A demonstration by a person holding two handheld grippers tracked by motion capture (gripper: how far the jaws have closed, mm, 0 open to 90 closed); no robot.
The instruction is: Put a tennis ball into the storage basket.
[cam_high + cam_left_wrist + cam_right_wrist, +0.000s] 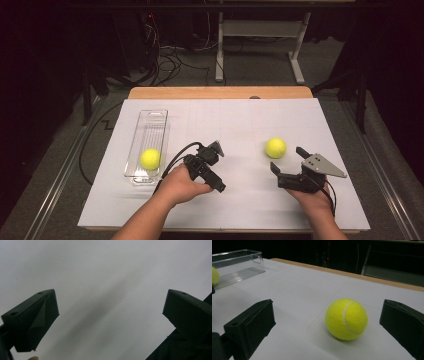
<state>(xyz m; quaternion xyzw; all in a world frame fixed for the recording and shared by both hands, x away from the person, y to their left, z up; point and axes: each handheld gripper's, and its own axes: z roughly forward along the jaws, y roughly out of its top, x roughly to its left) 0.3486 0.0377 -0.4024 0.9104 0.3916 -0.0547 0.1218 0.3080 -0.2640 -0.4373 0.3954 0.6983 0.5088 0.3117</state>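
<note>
A person sat at a white-covered worktop (240, 125) with a two-jaw tool in each hand, forearms entering from the six o'clock edge of the high view. The right tool (289, 162) rested on the worktop toward four o'clock, its jaws spread wide and released, pointing toward eleven o'clock at a yellow tennis ball (275, 148) lying loose on the surface. In the right gripper view that ball (346, 319) sat on the worktop just ahead of the jaws and between their lines, nearer the jaw at three o'clock, touching neither; a curved white seam ran down its face. The left tool (218, 150) was held near the middle of the worktop, tipped so that it pointed at the surface, a black cable looping from it toward nine o'clock. In the left gripper view the jaws stood far apart, released, with bare white surface between them. At nine o'clock from the left tool a long clear plastic tray (150, 120) lay with its length running from six to twelve o'clock, and a second tennis ball (150, 159) rested inside it at the six o'clock end. That tray (249, 255) appeared at ten o'clock in the right gripper view. A wooden strip (220, 92) edged the worktop at twelve o'clock.
</note>
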